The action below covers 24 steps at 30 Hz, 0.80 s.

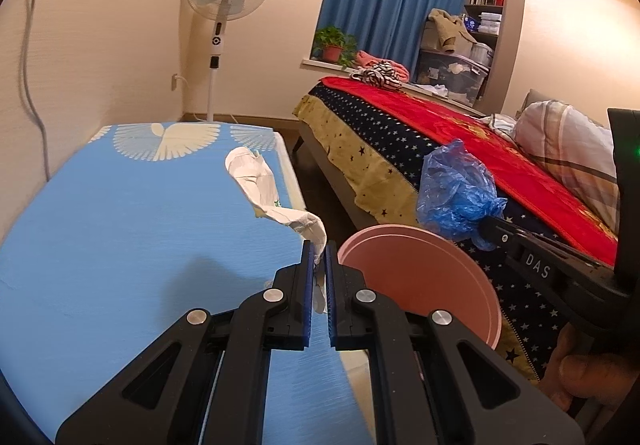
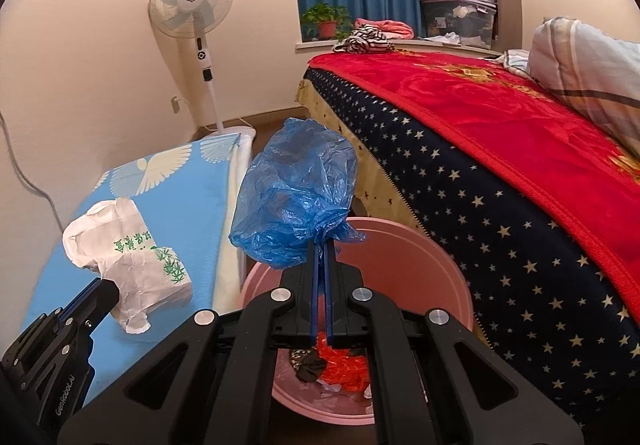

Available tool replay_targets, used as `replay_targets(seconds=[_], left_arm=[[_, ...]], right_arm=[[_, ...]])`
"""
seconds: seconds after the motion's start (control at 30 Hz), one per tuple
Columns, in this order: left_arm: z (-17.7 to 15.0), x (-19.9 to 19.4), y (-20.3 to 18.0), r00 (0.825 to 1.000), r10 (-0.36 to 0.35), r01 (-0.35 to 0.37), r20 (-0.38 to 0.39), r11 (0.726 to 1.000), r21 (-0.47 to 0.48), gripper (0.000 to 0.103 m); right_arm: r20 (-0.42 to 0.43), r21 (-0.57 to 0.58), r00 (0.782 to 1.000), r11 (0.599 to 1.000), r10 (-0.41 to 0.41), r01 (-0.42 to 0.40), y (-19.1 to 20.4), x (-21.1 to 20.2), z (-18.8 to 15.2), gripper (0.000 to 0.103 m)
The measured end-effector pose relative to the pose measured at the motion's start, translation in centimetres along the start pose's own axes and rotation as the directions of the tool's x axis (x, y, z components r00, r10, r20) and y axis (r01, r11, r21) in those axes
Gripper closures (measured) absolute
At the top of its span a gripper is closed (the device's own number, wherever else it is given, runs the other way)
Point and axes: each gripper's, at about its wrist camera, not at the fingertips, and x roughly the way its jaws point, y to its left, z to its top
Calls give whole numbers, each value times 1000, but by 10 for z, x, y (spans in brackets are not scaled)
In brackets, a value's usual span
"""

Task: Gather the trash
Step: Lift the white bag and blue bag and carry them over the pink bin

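Two bags, one bin: the left gripper (image 1: 319, 251) is clamped on a white plastic bag (image 1: 256, 181) trailing over the blue table (image 1: 120, 225), while the right gripper (image 2: 321, 245) pinches a blue plastic bag (image 2: 298, 201) above the pink bin (image 2: 420, 269), already holding trash, beside the bed (image 2: 500, 149).

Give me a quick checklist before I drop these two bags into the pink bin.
1. Right claw shut on the blue plastic bag: ok.
2. Left claw shut on the white printed bag: ok.
3. Blue bag over the pink bin: ok in the right wrist view, where it hangs above the rim.
4. White bag over the bin: not ok; it trails over the blue tabletop, beside the bin.
5. Room in the bin: ok; the red and dark trash lies low at the bottom.
6. Bin standing steady on the floor: cannot tell.
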Motion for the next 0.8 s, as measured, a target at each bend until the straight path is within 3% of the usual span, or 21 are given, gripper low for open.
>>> replay_targets(seconds=[0.43, 0.8], left_arm=[[1, 29, -24, 999, -48, 48, -13, 998, 39, 97], [-6, 57, -40, 988, -133, 138, -82, 989, 54, 97]], right_arm=[[-14, 24, 997, 997, -73, 73, -25, 11, 0, 101], [-42, 47, 994, 994, -102, 104, -37, 18, -2, 100]])
